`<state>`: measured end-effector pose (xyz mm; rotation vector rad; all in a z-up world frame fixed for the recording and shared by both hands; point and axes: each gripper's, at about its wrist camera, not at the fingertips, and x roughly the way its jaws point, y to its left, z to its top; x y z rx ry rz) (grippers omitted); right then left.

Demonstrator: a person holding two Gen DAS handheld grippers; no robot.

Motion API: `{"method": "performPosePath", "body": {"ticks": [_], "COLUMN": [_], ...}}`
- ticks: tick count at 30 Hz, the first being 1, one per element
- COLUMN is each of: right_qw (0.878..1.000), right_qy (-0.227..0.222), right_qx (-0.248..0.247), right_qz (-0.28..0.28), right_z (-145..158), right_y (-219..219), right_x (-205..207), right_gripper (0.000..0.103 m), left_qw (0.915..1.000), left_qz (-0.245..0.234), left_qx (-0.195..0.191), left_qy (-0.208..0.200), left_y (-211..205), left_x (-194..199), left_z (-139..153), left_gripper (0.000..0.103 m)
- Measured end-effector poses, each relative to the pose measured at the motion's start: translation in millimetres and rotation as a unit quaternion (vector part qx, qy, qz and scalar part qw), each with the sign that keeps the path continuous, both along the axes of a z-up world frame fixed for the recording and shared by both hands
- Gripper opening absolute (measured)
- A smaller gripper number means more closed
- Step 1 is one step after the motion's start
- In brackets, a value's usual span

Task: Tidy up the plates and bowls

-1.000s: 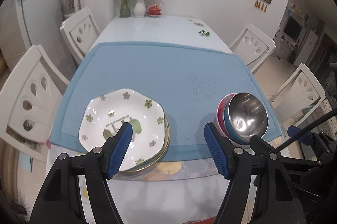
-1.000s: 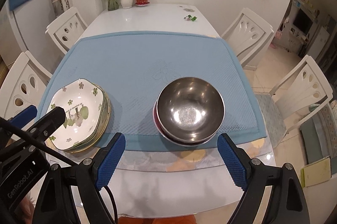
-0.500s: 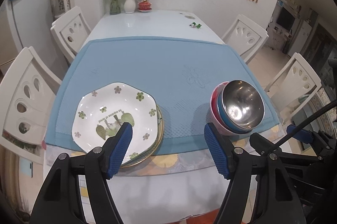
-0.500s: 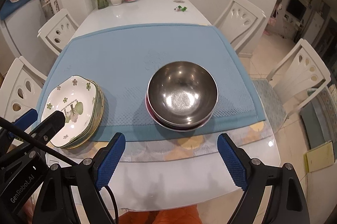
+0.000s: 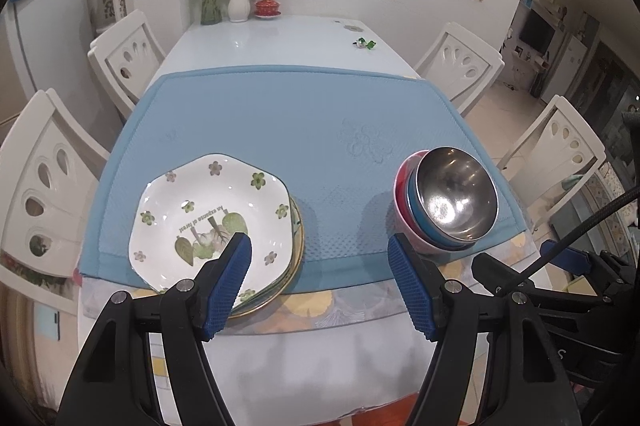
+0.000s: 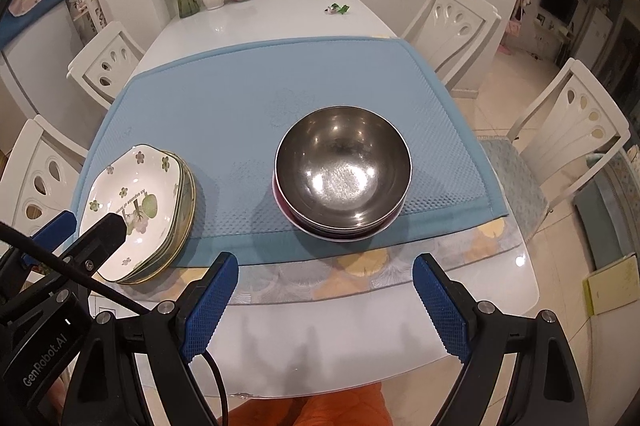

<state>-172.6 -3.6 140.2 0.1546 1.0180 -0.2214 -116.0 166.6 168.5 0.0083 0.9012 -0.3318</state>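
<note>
White dining table (image 6: 280, 13) under me, blue mat (image 5: 280, 113) as anchor: plate stack (image 5: 216, 222) near-left, steel-topped bowl stack (image 6: 342, 171) near-right. Both views have pulled back; left gripper (image 5: 320, 282) and right gripper (image 6: 326, 306) hang released, empty. Sorting looks done.

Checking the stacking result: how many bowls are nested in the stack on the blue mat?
3: steel bowl on top, blue bowl under it, pink bowl at the bottom. More could be hidden inside.

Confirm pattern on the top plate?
White top plate with small green and purple flowers and a leafy centre print; clearest in the left wrist view.
</note>
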Motion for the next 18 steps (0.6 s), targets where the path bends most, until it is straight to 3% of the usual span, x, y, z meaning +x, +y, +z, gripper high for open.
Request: {"method": "performPosePath", "body": {"ticks": [11,18], "right_qw": [1.0,1.0], "right_qy": [0.003,0.009], "right_qx": [-0.004,0.004], "right_qz": [0.002,0.004], "right_z": [0.7,-0.7], "right_y": [-9.4,-33.5], "right_x": [3.2,11.7], "right_gripper": [0.087,0.087], "left_qw": [0.9999,0.9999], "left_qz": [-0.007,0.006], "left_qx": [-0.005,-0.007], "left_qy": [-0.012,0.011], "left_y": [-13.6,-33.0], "left_x": [3.2,14.9], "left_z": [4.2,-0.7], "left_gripper": [0.069,0.069]}}
